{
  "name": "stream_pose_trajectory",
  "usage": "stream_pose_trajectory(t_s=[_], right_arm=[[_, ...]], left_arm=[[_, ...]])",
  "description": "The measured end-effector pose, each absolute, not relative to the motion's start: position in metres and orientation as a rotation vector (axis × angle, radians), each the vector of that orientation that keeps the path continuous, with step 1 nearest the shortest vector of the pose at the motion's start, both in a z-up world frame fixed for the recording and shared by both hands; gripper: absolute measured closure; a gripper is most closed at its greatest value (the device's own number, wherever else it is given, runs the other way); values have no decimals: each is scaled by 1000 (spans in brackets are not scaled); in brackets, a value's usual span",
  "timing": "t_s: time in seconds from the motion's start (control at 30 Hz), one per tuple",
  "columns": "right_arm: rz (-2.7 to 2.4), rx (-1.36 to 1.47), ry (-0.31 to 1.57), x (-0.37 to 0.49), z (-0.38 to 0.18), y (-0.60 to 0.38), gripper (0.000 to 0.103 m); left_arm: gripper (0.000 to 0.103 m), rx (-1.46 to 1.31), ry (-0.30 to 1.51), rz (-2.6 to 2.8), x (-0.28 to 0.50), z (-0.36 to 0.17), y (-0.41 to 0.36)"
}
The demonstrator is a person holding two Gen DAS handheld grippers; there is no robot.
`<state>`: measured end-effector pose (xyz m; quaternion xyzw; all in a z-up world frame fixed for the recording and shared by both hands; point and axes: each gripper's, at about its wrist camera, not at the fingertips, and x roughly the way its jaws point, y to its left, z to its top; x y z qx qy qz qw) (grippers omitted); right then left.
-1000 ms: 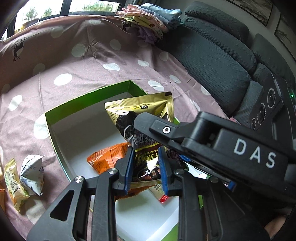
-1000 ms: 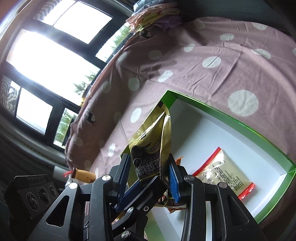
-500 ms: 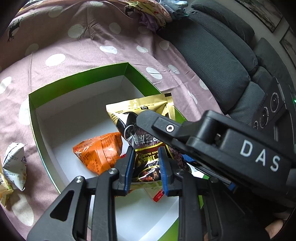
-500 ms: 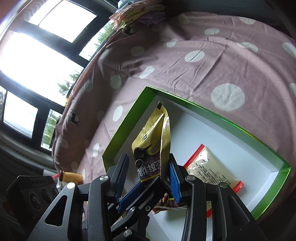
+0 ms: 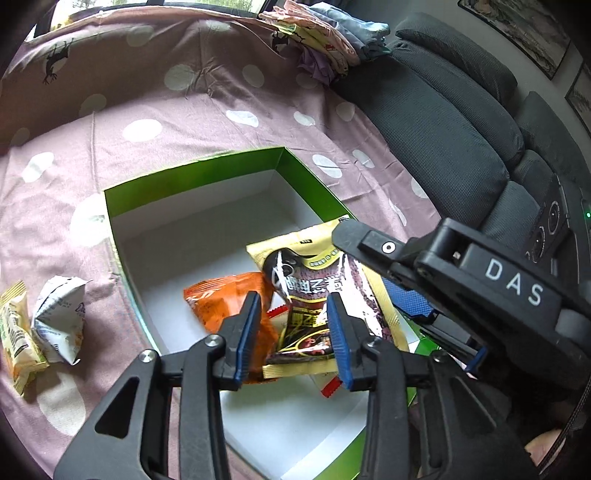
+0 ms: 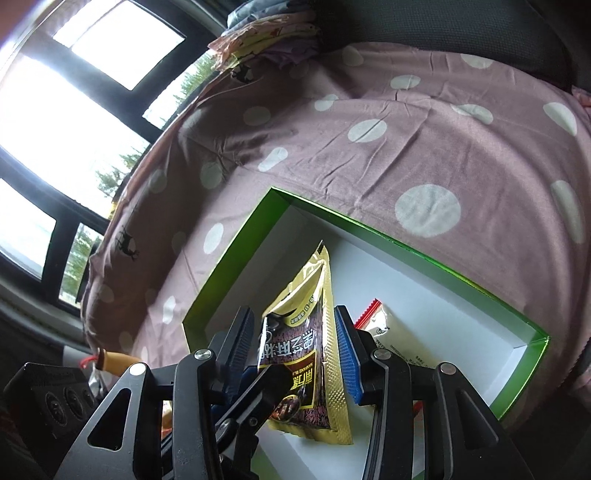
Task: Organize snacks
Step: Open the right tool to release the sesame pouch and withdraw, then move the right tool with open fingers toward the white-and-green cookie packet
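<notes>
1. The green box point(image 5: 192, 184) sits on the polka-dot cloth point(image 5: 184, 110), its white floor taking snacks; the gold-and-black packet point(image 5: 317, 291) lies inside, overlapping an orange packet point(image 5: 218, 302) and a red-edged pale packet point(image 6: 399, 343).
2. Both tools crowd the same spot: the left gripper point(image 5: 291, 328) and right gripper point(image 6: 295, 347) each have their blue pads spread, with a visible gap to the gold packet, so neither is gripping it.
3. Risk, as judged: pulling either tool out carelessly could snag the packet's crinkled edge and drag it back over the box wall; the two grippers, nearly touching, could also knock together.
4. The packet leans on its neighbours, not flat, and may slide or tip once left alone.
5. Still outside the box, on the cloth to the left: a white crumpled packet point(image 5: 59, 317) and a yellow packet point(image 5: 16, 332), touching each other.
6. Beyond: a dark sofa point(image 5: 443, 122) and folded clothes point(image 5: 325, 33), well apart from the work.
</notes>
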<state>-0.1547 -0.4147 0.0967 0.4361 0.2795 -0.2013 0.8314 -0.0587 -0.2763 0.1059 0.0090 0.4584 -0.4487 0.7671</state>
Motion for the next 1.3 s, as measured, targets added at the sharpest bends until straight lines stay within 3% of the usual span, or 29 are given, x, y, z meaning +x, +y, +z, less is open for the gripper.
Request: stream_pose_trajectory(t_s=[0.2,0.3,0.5,0.83,1.3], right_arm=[[-423,845,540,-155,118,-397,46],[-400,803,505,-153,130,-385,35],[-260,717,470,-140,150,-350,24],[-63,521,611,-83,150,-270,18],[-8,381,924,3,79,-184,17]], left_arm=[[39,-41,906,-888,-56,129,-228],[30,-66,881,-828,-54,137,-201],[19,-52,840,-621,-48,137,-135],[14,-200,932,-281,-33,86,-14],[14,-344,1011,-153,-17,60,47]])
